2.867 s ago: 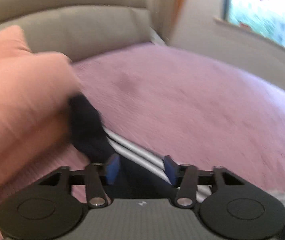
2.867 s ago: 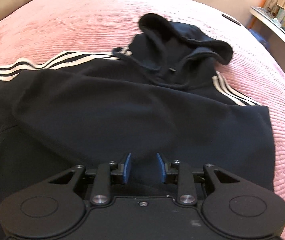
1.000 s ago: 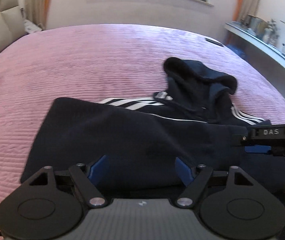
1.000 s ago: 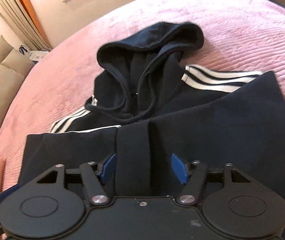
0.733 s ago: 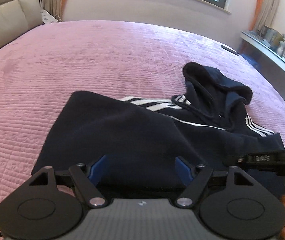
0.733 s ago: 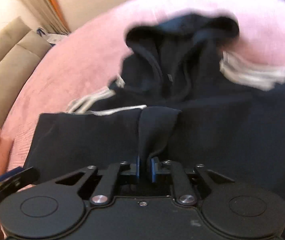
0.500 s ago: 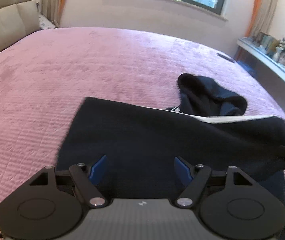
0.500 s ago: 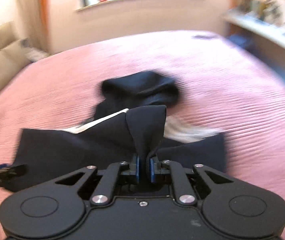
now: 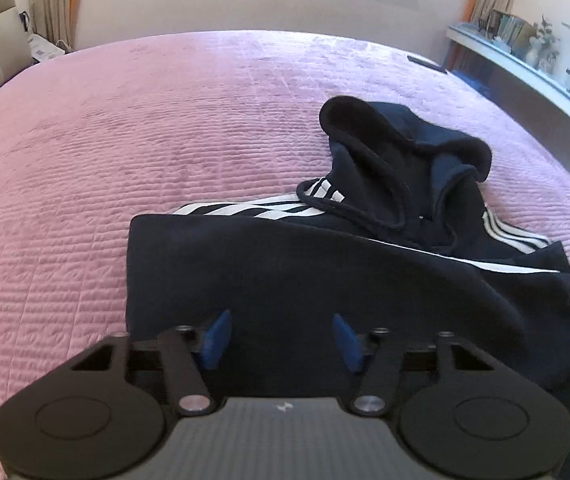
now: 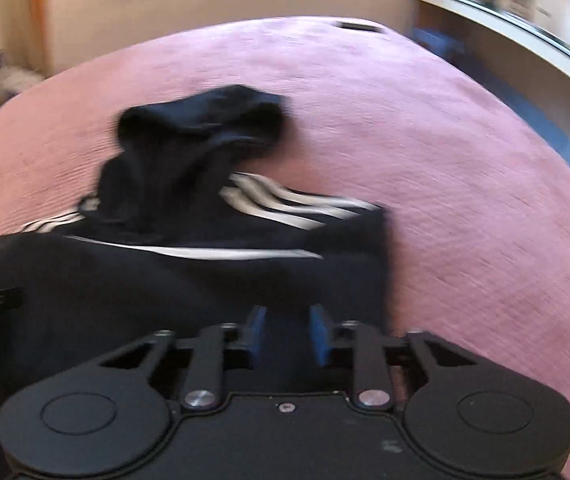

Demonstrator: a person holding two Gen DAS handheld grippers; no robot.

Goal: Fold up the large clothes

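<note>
Released now: the right gripper (image 10: 284, 334), clamped on a fold of the hoodie (image 9: 305, 280) half a second ago, has its fingers (image 10: 254, 330) parted, opening. Left gripper (image 9: 281, 338) fingers (image 9: 217, 336), closing, stand apart over dark cloth, unpinched. Hoodie lies folded on the pink bed (image 9: 145, 120), hood (image 9: 397, 160) beyond.

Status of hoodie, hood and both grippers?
hoodie: folded over itself, lying on the pink bedspread
hood: not folded in, lying open
left gripper: open, jaws just been closing, hoodie below, ungripped
right gripper: narrowly open, jaws just been opening, nothing pinched
</note>
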